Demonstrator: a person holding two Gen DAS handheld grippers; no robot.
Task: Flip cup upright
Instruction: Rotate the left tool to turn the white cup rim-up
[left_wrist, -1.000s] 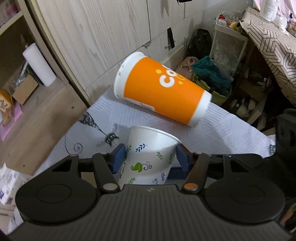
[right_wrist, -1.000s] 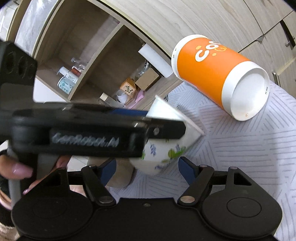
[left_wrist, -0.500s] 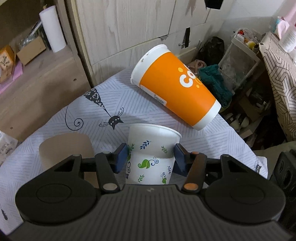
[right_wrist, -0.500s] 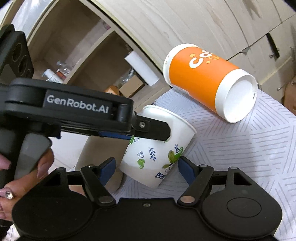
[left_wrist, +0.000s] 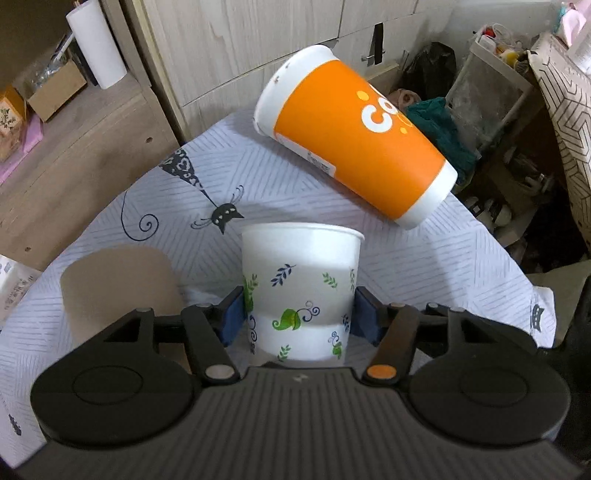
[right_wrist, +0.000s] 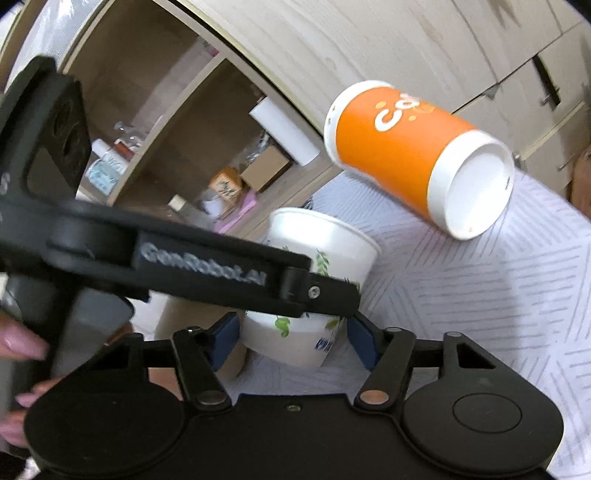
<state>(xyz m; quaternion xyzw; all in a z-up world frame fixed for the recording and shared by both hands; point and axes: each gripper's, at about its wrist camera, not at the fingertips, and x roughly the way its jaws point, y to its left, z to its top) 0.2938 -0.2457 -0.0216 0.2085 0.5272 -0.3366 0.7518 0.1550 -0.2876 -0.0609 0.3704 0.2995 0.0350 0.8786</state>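
Observation:
A white paper cup with leaf prints (left_wrist: 301, 291) stands nearly upright, mouth up, between the blue pads of my left gripper (left_wrist: 300, 321), which is shut on it. In the right wrist view the same cup (right_wrist: 314, 258) leans slightly, with the left gripper's black body across it. My right gripper (right_wrist: 291, 338) is open, its pads on either side of the cup's base without clearly touching. A big orange cup (left_wrist: 354, 147) lies on its side on the patterned cloth (left_wrist: 443, 266); it also shows in the right wrist view (right_wrist: 413, 155).
A brown paper cup (left_wrist: 118, 288) stands to the left of the white cup. Wooden cabinets and an open shelf with a paper roll (left_wrist: 96, 44) stand behind the table. Clutter and a plastic bin (left_wrist: 491, 92) sit past the right edge.
The left gripper has turned the white cup from tilted to nearly upright and lowered it toward the cloth. The right gripper has moved in around the cup's base.

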